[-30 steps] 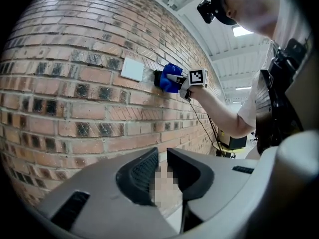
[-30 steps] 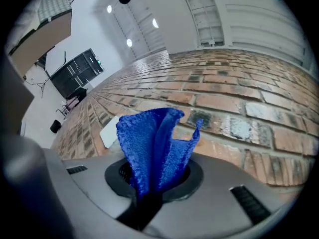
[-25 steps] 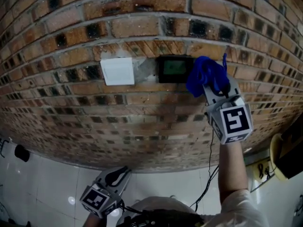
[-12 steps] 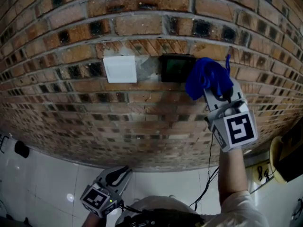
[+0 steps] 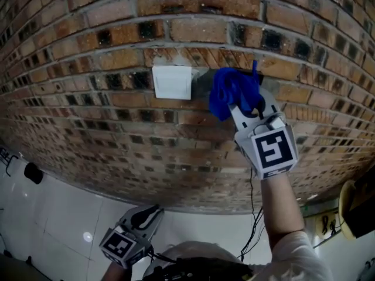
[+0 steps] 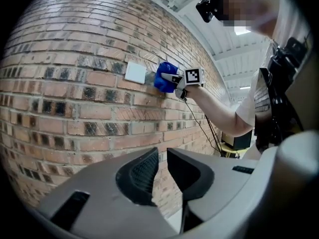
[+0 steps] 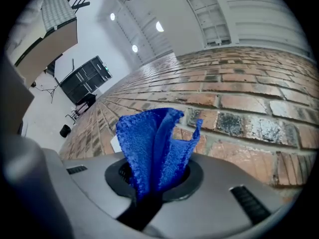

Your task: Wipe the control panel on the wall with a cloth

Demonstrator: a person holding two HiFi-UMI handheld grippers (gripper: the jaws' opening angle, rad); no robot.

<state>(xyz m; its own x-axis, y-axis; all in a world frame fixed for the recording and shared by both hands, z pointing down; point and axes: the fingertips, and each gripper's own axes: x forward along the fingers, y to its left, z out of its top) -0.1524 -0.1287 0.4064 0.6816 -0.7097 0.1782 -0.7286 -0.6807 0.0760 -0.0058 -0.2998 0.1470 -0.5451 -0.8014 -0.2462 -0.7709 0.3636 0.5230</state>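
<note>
Wiping underway: right gripper [image 5: 244, 106] clamps the blue cloth [image 5: 233, 91], covering the control panel ahead; left gripper [image 6: 163, 156] hangs empty, slightly parted. Next, probably, firm strokes.

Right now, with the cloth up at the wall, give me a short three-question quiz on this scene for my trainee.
1. True or false: the left gripper holds the blue cloth.
2. In the head view, on which side of the white switch plate is the cloth? A) left B) right C) below
3. Fill in: the right gripper holds the cloth up at a ____ wall.

Key: 1 false, the right gripper's jaws are shut on it and the left's stand apart, empty. 2 B. 3 brick.
</note>
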